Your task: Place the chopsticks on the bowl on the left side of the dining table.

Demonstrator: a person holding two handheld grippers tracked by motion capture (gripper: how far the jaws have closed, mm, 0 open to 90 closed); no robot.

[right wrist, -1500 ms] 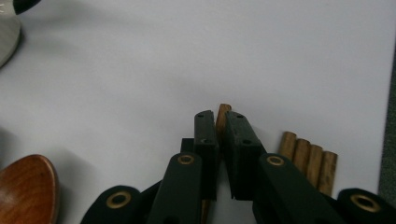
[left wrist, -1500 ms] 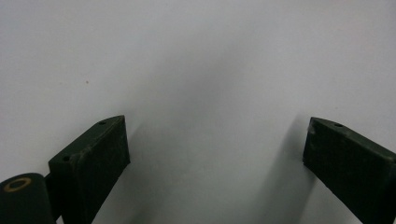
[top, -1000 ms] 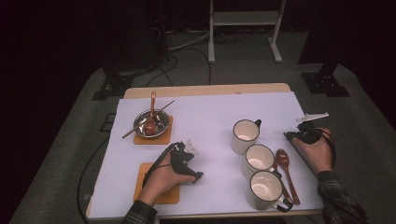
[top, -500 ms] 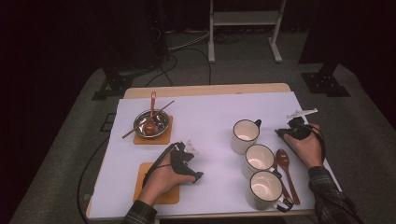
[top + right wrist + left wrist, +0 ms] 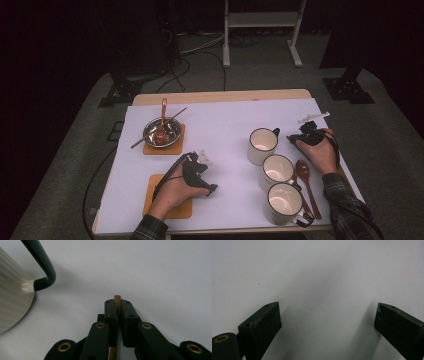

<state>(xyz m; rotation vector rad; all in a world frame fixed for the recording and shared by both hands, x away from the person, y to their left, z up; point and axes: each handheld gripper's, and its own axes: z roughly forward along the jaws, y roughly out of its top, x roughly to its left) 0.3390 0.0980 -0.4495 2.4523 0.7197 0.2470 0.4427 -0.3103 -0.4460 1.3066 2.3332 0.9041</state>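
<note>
One thin wooden stick (image 5: 117, 305) — plain, brown, round-ended, unmarked — sits pinched between the closed jaws of the right gripper (image 5: 117, 305), near the table's (image 5: 220, 125) right edge, just beside the farthest mug's (image 5: 263, 145) dark handle. Left gripper (image 5: 327, 317) rests open near the front edge — no writing readable.

High view overlooks the table (image 5: 220, 125); claw views skim it closely.

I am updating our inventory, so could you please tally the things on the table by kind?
Cream ceramic mugs with dark handles: 3
Reddish-brown wooden spoons: 2
Thin wooden sticks: 2
Orange square coasters: 2
Round metal bowl: 1
Total: 10
</note>
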